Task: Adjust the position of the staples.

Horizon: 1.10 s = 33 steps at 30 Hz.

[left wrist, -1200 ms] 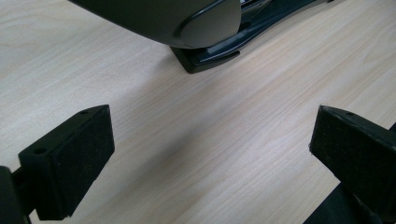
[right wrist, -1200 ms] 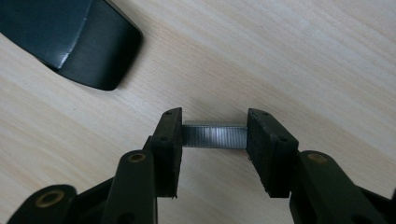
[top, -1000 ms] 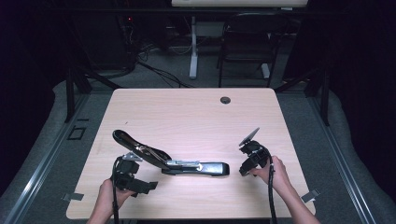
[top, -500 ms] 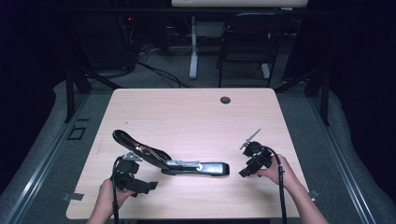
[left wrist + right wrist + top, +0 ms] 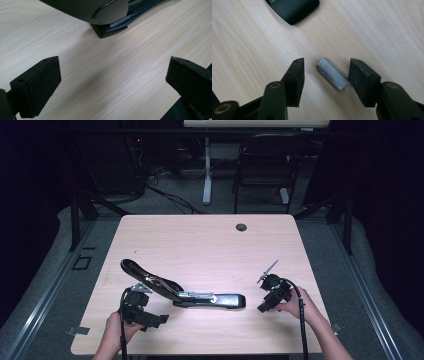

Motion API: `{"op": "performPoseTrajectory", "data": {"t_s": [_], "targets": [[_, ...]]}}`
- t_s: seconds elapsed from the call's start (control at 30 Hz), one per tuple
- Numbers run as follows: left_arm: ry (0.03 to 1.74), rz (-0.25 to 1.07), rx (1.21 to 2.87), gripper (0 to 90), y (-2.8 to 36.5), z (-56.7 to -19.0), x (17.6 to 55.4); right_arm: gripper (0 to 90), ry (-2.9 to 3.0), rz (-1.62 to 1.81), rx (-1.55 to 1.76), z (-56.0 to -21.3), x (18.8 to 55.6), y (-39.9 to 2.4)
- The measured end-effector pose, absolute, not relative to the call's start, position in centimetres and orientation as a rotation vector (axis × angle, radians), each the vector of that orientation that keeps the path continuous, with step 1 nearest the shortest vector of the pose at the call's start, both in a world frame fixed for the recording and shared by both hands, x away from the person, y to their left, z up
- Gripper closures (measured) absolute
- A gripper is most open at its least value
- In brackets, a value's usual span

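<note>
A black stapler (image 5: 200,297) lies swung open on the wooden table (image 5: 210,245), its top arm raised toward the left. My left gripper (image 5: 145,312) sits beside the stapler's left part. Its jaws (image 5: 112,65) are open over bare wood, with the stapler's end (image 5: 100,10) just ahead. My right gripper (image 5: 262,307) is low over the table to the right of the stapler. A silver strip of staples (image 5: 332,73) lies flat between its jaws (image 5: 327,67), which have just been closing. The right pad (image 5: 362,80) is at the strip's end and the left pad (image 5: 295,80) stands apart.
A small dark grommet hole (image 5: 241,227) sits near the table's far edge. Beyond the table are a black chair (image 5: 265,165) and cables on the floor. The stapler's dark tip (image 5: 292,8) lies just ahead of the right jaws.
The right hand and gripper have shifted slightly toward the near edge and tilted lower. The left gripper and the stapler have not moved.
</note>
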State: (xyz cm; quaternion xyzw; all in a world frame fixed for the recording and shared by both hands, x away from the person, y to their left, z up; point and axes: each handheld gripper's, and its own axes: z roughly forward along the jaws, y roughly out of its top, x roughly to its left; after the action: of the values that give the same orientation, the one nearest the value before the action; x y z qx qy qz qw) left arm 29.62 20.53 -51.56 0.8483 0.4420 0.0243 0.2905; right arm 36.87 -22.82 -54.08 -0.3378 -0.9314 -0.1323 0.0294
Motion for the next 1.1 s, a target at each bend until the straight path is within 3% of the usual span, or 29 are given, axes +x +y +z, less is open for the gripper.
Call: {"op": "performPoseTrajectory", "data": {"t_s": [0.47, 1.1], "targets": [[1.178, 0.066, 2.263, 0.1, 20.6, -51.6, 29.7, 63.5, -2.944, -0.295, -1.011, -53.7, 36.1, -22.3], [1.173, 0.065, 2.265, 0.1, 20.5, -51.6, 29.7, 65.6, -3.027, -0.231, -0.961, -53.8, 36.0, -21.2]]}}
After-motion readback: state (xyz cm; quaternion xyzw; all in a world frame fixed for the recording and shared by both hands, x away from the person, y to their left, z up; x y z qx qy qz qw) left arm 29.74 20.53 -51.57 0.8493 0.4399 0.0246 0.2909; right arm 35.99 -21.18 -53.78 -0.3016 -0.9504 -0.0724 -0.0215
